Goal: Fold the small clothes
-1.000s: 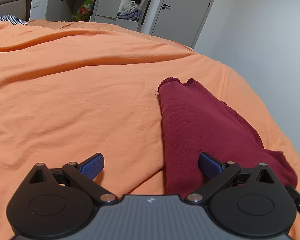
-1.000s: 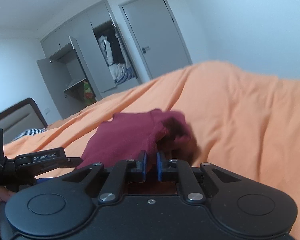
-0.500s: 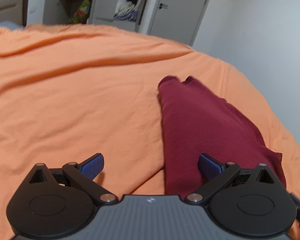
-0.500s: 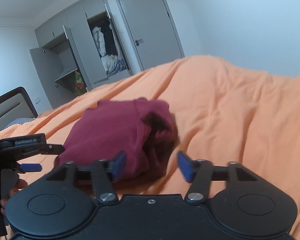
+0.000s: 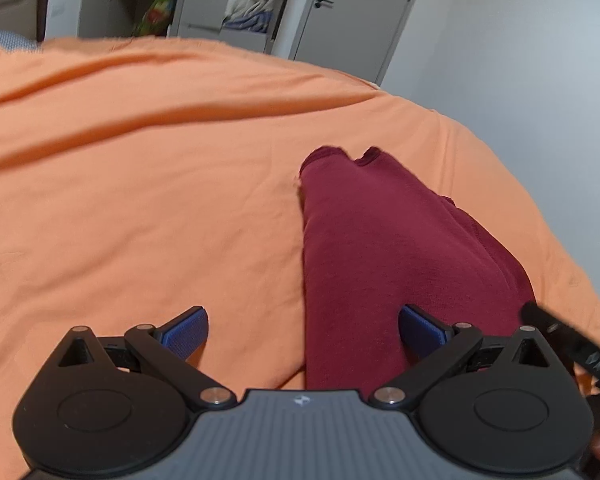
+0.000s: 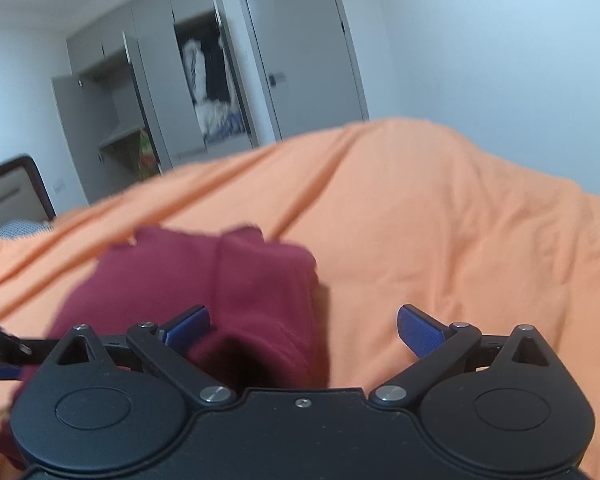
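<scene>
A dark red garment (image 5: pixel 380 240) lies folded into a long narrow strip on the orange bedspread (image 5: pixel 140 180). My left gripper (image 5: pixel 304 330) is open just above its near end, the left edge of the cloth between the blue pads. In the right wrist view the same red garment (image 6: pixel 204 280) lies folded over with a thick right edge. My right gripper (image 6: pixel 302 326) stands open over its near right corner, holding nothing. The other gripper's black tip (image 6: pixel 4 350) shows at the left edge.
The orange bedspread (image 6: pixel 440 220) runs wide to the left and behind the garment. The bed's right edge drops off close to the cloth. Beyond stand an open grey wardrobe (image 5: pixel 244 4) with clothes, a closed door (image 6: pixel 312 52) and a dark headboard (image 6: pixel 16 192).
My right gripper was shut on the garment's edge one second ago; it has opened wide and let the cloth drop onto the fold. The left gripper stayed open and shifted only slightly.
</scene>
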{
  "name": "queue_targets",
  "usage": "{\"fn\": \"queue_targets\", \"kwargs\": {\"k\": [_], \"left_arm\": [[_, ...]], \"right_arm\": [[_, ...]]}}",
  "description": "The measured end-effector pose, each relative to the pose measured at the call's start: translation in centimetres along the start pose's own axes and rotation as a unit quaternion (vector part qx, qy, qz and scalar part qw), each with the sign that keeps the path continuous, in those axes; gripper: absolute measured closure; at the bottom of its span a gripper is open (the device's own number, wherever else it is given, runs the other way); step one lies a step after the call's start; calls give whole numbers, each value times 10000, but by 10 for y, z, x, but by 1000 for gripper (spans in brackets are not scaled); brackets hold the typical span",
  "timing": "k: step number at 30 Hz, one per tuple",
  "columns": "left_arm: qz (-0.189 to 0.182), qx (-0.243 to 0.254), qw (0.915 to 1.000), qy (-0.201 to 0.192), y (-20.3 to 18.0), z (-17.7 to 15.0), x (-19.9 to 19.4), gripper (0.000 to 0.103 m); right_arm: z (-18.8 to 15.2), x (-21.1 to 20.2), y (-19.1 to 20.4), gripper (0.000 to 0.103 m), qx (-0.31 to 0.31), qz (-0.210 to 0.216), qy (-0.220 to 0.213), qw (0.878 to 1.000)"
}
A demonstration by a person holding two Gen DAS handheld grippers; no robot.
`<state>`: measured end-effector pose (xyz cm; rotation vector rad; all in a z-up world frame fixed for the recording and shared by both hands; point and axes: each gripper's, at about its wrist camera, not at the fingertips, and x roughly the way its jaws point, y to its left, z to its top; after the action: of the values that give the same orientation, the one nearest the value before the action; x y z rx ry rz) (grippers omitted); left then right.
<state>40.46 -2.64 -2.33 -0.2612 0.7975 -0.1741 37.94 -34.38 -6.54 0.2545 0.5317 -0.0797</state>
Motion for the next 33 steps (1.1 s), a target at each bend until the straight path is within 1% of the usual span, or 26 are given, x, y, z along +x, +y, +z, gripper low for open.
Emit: {"fn": "queue_targets", "kwargs": {"k": [2,9,18,33], "left_arm": [[-61,-79,9999,51,4,-1,3,0],[-85,-98,9999,36,5,-4,7,0],[-115,-127,9999,21,8,-5,9,0],[-154,-94,9998,59,8,-4,10,0]], "right_arm": [[-9,7,-3,1,94,48,138,9998],[-29,7,-9,1,257,129,-77,9996],[-33,4,-12,1,340,204,-208,9990],[-34,4,-13,0,374,237,-204,9988]]}}
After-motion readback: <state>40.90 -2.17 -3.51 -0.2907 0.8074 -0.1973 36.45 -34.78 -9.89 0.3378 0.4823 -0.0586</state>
